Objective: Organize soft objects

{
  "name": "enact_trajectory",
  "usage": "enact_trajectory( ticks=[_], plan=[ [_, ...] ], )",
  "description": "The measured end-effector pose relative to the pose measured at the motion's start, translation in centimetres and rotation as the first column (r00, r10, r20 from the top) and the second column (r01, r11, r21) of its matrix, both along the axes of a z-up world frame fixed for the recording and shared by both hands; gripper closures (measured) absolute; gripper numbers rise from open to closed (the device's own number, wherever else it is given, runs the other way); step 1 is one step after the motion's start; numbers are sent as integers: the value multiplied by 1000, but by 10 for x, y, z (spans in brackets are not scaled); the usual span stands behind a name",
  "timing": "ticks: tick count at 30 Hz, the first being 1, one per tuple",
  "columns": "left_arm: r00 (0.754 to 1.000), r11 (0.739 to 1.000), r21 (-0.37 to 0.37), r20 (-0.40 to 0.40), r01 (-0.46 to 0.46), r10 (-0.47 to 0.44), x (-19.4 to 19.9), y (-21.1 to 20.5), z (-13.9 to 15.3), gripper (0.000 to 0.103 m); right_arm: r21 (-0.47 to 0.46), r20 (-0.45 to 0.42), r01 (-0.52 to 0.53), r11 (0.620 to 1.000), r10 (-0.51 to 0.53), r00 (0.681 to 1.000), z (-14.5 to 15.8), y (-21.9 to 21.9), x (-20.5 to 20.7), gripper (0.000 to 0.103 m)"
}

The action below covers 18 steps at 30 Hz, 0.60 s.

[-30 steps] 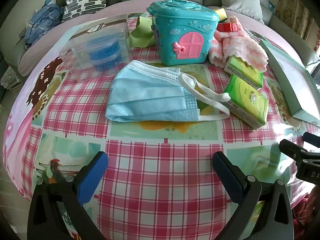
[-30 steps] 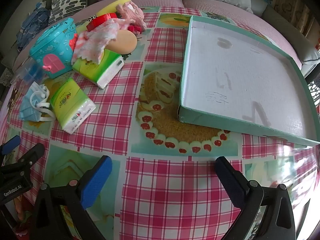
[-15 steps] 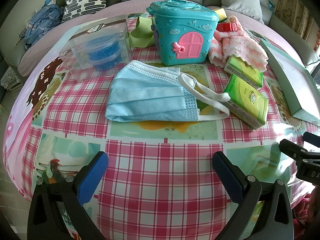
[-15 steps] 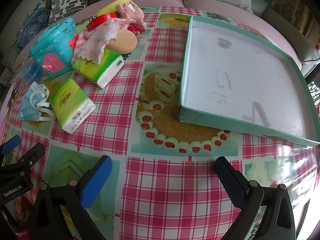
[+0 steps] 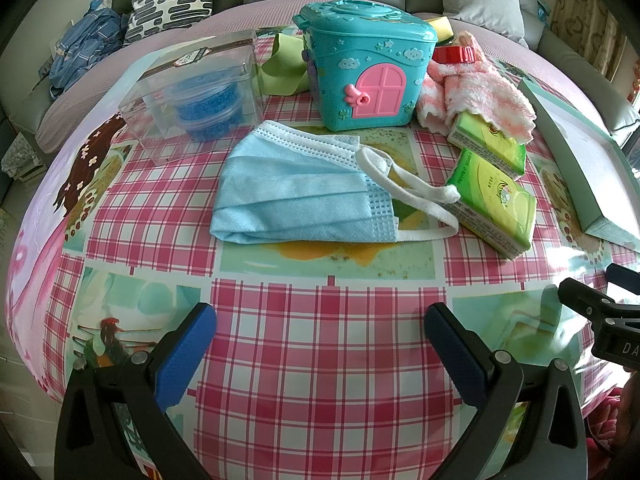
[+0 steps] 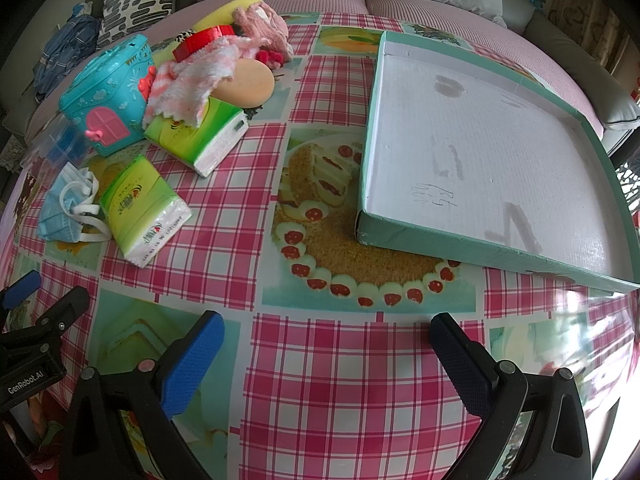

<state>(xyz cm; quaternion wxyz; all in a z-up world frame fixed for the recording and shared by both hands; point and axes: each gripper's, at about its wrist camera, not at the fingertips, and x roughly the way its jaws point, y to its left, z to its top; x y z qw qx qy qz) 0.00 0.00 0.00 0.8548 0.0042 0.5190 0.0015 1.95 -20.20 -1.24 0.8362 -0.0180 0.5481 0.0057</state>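
Left gripper sits low over the checked tablecloth, pointing fwd at the pile, fingers spread wide w/ nothing between them. Right gripper is level beside it, also low over the cloth, fingers wide apart & empty, aimed twd the teal-rimmed tray. Each gripper shows at the edge of the other's view, so the two are side by side, near but apart.

Blue face mask lies flat straight ahead of the left gripper, its ear loops resting against a green tissue pack. 2nd tissue pack is just behind that one, partly under a pink-white fluffy cloth. Teal toy house stands behind the mask; clear plastic box is to its left. In the right wrist view a peach sponge touches the cloth pile, w/ pink yarn-like stuff behind. Tray holds nothing, sits right of the pile, well apart.
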Motion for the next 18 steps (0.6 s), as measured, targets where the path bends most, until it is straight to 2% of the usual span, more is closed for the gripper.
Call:
enact_trajectory(
  ticks=[18],
  plan=[
    [1000,1000,-3,1,4,-4,0,1,0,0,-1,0,0,1000,0,1000,0,0,0,0]
  ],
)
